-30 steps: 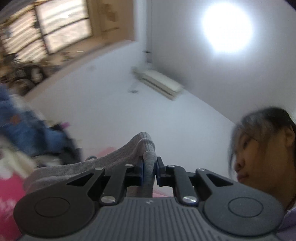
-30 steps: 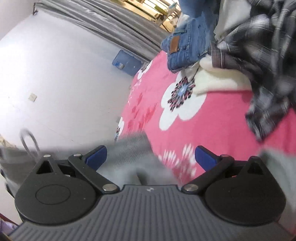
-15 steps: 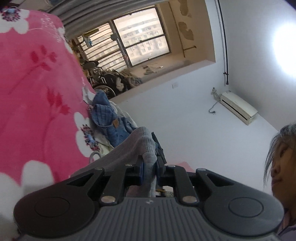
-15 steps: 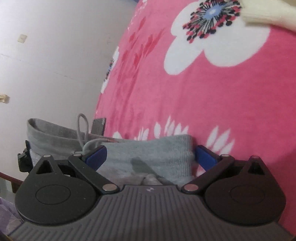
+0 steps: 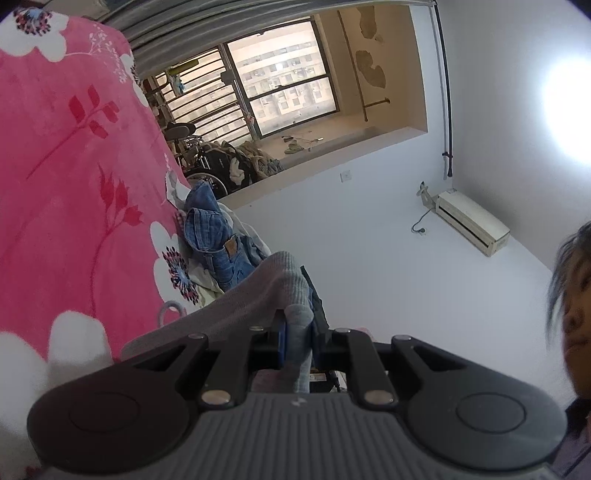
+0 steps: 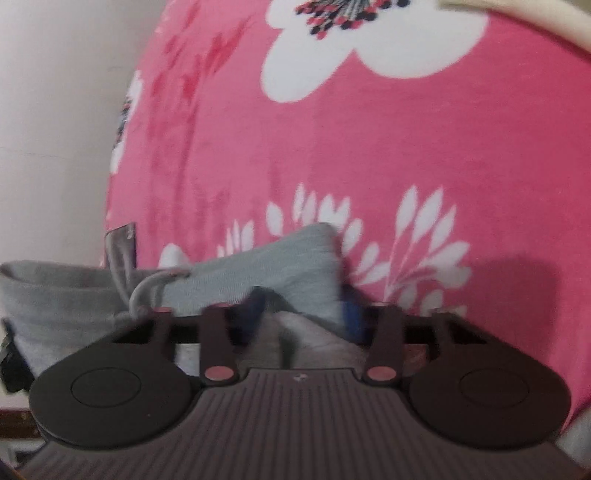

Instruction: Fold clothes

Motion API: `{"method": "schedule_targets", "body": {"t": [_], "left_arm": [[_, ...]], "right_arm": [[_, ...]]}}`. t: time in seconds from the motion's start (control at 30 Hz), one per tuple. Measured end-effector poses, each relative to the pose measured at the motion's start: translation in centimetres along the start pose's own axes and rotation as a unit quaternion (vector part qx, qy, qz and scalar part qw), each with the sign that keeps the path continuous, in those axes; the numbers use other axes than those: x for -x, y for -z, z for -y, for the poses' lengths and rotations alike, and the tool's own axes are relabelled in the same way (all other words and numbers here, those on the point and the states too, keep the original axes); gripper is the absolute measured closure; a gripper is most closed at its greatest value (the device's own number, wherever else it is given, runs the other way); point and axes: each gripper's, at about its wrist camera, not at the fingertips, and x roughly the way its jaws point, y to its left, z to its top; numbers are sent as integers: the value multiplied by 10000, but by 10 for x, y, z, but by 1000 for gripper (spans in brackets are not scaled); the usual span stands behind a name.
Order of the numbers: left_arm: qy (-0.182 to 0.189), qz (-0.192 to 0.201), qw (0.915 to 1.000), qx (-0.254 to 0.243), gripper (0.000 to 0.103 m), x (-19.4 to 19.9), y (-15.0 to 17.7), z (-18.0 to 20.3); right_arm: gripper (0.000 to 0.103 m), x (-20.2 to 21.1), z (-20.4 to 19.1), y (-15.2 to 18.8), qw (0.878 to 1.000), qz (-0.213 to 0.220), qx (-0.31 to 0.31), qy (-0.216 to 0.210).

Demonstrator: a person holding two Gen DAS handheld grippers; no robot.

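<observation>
A grey knit garment with a drawstring lies along the near edge of a pink flowered blanket. My left gripper points level and is shut on one ribbed end of it, the cloth pinched upright between the blue pads. In the right wrist view the other end of the grey garment bunches up between the pads. My right gripper tilts down at the blanket with its jaws closing on that bunched cloth. This view is blurred.
Blue jeans and pale clothes are heaped further along the blanket. A cream garment edges into the top right. A person is at the right. A window and white walls lie beyond.
The right gripper dropped toward the blanket, straddled the garment's end with wide jaws, and has now drawn its pads in on it. The left gripper swung down beside the blanket, then stayed still.
</observation>
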Motion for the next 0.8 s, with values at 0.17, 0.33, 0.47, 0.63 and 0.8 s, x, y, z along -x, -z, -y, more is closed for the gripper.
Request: {"method": "schedule_targets", "body": {"t": [0.17,0.33,0.47,0.63,0.8], "left_arm": [[-181,-66,9989,-424,89,-4,-5,34],[308,-75,9969,-719,89,-7,-10,80],[472,-78,9938,-999,89,-11,-16,126],[612,63,9783,-1981,91,-12,-34,217],[986,537,9455,-3055,92,-10,-62,334]], "right_arm": [[88,27,-18,23,9941,1077,120,39],[92,125,-40,59,9528,2829,489,-982],[92,202,-59,92,9207,3717,688,-965],[92,275,-85,138,8729,4713,807,-968],[93,368,-131,188,8027,5782,1254,-745]]}}
